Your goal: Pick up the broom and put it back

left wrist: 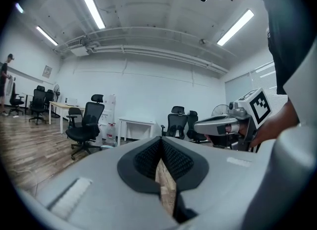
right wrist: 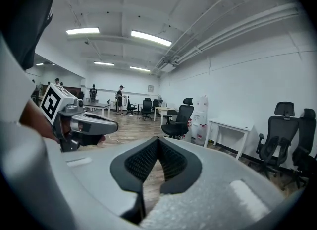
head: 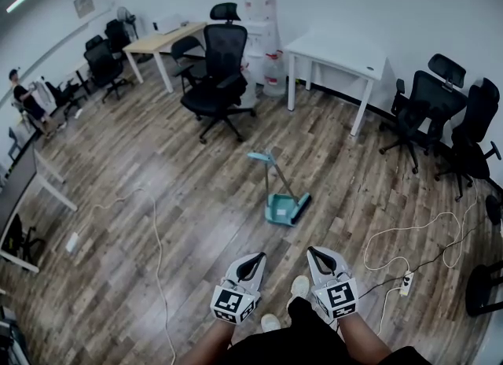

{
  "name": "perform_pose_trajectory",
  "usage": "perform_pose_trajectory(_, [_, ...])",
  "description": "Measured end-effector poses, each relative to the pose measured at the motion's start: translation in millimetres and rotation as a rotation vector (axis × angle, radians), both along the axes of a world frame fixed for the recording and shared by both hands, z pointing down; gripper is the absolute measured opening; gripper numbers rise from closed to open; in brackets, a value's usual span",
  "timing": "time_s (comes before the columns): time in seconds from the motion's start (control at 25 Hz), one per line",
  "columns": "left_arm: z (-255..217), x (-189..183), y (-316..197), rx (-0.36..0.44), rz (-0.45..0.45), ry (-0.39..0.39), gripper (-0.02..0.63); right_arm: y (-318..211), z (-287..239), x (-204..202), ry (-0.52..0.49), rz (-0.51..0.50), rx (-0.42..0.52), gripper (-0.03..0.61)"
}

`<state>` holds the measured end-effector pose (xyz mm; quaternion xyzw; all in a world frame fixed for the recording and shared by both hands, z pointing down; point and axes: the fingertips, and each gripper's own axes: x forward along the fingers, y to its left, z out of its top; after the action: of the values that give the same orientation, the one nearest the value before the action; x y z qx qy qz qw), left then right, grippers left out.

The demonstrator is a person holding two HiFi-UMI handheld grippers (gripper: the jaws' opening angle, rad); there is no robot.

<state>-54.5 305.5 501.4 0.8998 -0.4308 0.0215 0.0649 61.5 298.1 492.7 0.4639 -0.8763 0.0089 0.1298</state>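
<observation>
Both sets of jaws are clenched tight with nothing in them. The left gripper point(head: 251, 264) and the right gripper point(head: 320, 259) sit side by side at the bottom middle of the head view, and each gripper's own view shows its black pads meeting at the tips, with only floor showing past them.

So progress-wise it's basically at the start. The broom point(head: 300, 209) hasn't been picked up; it's resting with the teal dustpan point(head: 277, 208) on the wood floor point(head: 157, 159), dead centre of the frame, well apart from both grippers. Its handle runs up and to the left. Everything is left to do: get over there, grab it, carry it off and put it back. Where "back" is, the pictures don't really say.

Counting stuff in the head view:
- two grippers, one broom, one dustpan
- at least six black office chairs: two at the right edge, two top middle, two upper left
- one white table point(head: 338, 53) top right of centre, one wooden desk point(head: 165, 37) upper left
- one power strip point(head: 406, 282) lower right, with cables trailing off it
- one person standing way over at the left edge
</observation>
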Motion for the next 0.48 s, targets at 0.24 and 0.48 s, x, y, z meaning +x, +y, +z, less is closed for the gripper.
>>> perform_pose_trajectory(0.24, [0.5,5.3,-32.8,-0.004,-0.005,-0.032,0.017,-37.2,4.8,3.2,-0.011,-0.015,-0.006,0.003])
perform_pose_trajectory(0.48, [0.5,15.0,-75.5,-0.005,-0.041,-0.055,0.017,-86.6,3.3,11.3,-0.019,-0.042,0.005,0.003])
